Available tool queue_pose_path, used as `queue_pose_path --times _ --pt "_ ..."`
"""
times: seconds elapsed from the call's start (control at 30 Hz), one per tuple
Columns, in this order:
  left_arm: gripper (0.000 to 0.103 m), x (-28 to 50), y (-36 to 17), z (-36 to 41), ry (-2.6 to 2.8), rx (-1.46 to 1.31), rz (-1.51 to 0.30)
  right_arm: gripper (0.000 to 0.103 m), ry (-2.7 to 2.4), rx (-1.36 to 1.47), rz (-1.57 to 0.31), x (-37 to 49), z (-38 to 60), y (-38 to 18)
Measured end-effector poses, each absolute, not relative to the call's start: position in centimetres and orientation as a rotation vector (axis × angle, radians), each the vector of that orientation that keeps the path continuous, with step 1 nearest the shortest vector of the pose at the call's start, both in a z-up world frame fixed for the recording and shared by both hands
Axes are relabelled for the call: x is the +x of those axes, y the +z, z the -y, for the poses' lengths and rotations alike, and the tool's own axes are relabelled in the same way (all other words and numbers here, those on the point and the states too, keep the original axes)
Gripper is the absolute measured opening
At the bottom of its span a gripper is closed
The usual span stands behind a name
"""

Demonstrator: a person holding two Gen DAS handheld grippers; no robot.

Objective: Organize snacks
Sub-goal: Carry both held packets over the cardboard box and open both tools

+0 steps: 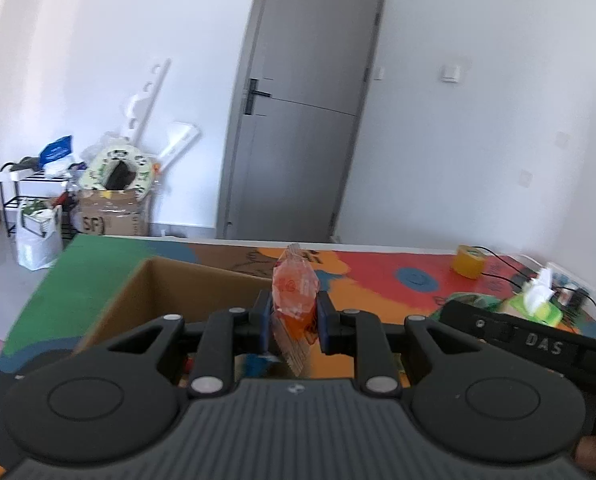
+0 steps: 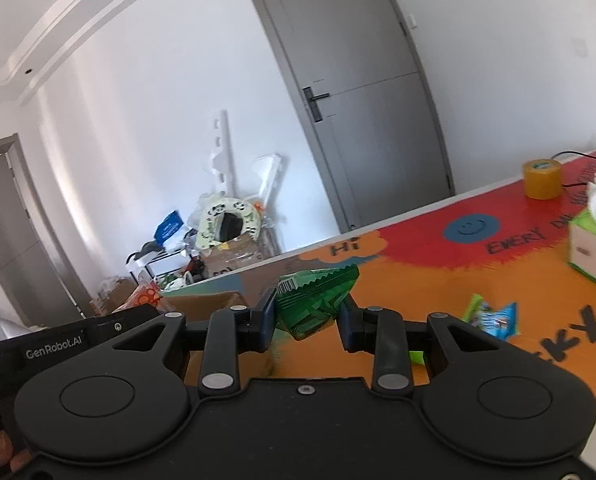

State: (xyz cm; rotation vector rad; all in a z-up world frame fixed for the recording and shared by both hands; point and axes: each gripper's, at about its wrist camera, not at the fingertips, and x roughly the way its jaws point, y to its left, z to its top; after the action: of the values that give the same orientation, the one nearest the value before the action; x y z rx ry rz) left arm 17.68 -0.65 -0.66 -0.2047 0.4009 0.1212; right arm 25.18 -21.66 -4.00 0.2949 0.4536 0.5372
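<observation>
1. You can read "DAS" in pale letters on the long black gripper body (image 1: 538, 346) at the right of the left wrist view.
2. "GenRobot.AI" stands on the black gripper body (image 2: 53, 352) at the left of the right wrist view.
3. On the colourful printed table mat (image 2: 438, 280) you can read "Hi" on an orange cloud shape and "EVERY" in black on the red patch; the letters after it are blurred.
4. The brown cardboard box (image 1: 111, 216) on the floor bears "SF".

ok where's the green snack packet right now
In the right wrist view, the green snack packet is pinched in the right gripper, above the colourful table, cardboard box to its left.
</observation>
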Motion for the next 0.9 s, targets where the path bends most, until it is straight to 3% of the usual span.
queue_pose_path --times 0.73,0.83,0.9 --pt "0.022 17.8 -0.9 -8.0 0.239 -0.289 -0.402 0.033 0.682 0.164 -0.491 25.9 12.9 -2.4" --pt "0.022 17.9 -1.3 -8.5 0.240 -0.297 -0.410 0.038 0.690 0.152 -0.521 26.1 12.2 -2.7" --pt "0.022 18.0 -1.4 -8.7 0.238 -0.302 -0.416 0.047 0.692 0.149 -0.533 26.0 11.9 -2.8"
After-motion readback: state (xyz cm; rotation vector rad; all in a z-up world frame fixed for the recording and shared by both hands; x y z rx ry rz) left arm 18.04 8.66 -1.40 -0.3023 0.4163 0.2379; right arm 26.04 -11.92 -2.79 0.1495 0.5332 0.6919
